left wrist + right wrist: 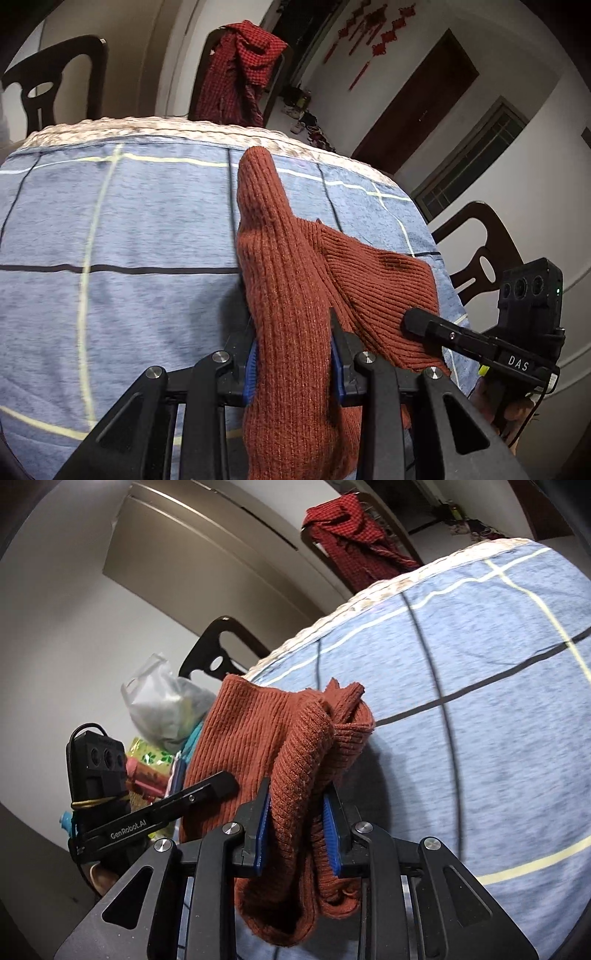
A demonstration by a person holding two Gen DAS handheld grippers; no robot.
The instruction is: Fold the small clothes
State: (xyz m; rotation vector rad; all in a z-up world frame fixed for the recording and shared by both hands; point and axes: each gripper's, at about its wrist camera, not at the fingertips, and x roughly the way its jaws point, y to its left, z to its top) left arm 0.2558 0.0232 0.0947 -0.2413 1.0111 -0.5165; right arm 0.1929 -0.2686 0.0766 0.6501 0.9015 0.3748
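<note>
Two tongs, left tongs (293,356) and right tongs (297,832), each clamp narrowly on a bunch of the rust knit garment (295,280), lifted over the blue checked counter (129,221); keep both grips level and taut before laying the fold.

Blue tablecloth (129,221) lies bare leftward; chairs (55,85) crowd its far edge

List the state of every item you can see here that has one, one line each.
Rust knit garment: bunched, held up off the cloth at two spots.
Left claw: shut on the rust knit garment.
Right claw: shut on the rust knit garment.
Blue checked cloth: spread flat over the table.
Red checked scarf: draped over a chair back.
Plastic bag: crumpled, beside the table.
</note>
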